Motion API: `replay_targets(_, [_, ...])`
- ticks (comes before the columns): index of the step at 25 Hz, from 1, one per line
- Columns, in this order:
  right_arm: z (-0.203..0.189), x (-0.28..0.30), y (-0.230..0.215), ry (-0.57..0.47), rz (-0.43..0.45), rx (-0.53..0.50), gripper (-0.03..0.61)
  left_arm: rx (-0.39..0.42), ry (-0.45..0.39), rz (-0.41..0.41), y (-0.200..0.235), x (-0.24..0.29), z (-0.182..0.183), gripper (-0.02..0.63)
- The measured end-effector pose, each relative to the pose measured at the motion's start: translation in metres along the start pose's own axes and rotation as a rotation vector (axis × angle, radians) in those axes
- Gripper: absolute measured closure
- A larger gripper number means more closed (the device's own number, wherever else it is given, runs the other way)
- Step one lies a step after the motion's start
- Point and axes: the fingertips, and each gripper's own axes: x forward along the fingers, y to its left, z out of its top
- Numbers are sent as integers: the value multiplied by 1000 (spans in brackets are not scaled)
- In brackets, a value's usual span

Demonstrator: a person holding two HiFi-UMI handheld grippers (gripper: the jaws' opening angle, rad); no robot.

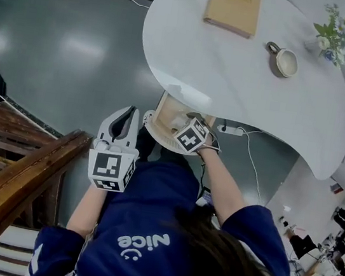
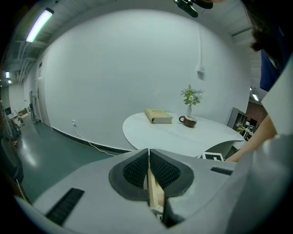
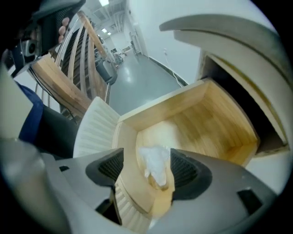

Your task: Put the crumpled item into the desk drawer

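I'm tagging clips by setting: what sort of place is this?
Likely a staged office corner in a large hall: a white curved desk with a book and mug, its wooden drawer, a glossy grey floor.

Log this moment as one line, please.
right gripper: open | crumpled white item: between fingers, inside drawer | left gripper: shut on drawer edge

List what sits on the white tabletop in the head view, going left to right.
book → mug → vase of flowers
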Motion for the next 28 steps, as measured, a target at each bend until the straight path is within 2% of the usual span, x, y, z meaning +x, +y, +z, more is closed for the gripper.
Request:
replay_targets(8, [14, -49, 13, -140, -23, 166, 252, 8, -13, -69, -13, 11, 4, 601])
replay_targets(15, [25, -104, 10, -345, -67, 368, 255, 12, -34, -124, -24, 17, 9, 601])
replay_targets(18, [33, -136, 0, -476, -124, 425, 263, 19, -50, -143, -29, 20, 16, 601])
replay_targets(22, [39, -176, -15, -614, -238, 443, 265, 33, -89, -179, -40, 22, 32, 601])
replay_targets(28, [50, -236, -28, -780, -385, 440, 265, 149, -188, -241, -64, 17, 65, 601])
